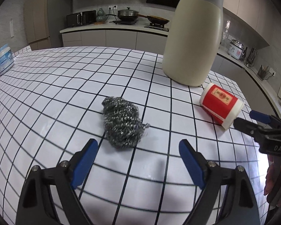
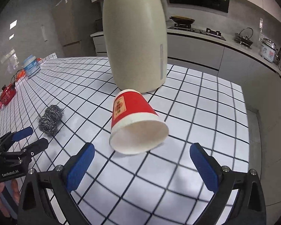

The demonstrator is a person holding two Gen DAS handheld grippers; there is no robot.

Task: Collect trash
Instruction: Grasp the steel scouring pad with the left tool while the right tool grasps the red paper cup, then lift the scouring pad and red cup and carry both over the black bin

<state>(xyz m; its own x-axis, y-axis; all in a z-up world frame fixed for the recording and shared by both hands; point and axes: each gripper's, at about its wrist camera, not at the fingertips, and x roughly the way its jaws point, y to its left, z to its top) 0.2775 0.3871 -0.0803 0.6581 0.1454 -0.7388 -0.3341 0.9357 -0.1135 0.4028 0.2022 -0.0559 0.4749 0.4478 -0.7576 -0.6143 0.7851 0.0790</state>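
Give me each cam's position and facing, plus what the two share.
Left wrist: rides the left tongs, angled down across the checked table at the scourer; shows its own open blue fingers, with the right tongs and part of a hand at the right edge.
Right wrist: rides the right tongs, facing the mouth of the tipped red cup before the cream bin; own fingers open, left tongs at lower left.
Shared: table, scourer, cup, bin, the white jar, the kitchen counter behind.
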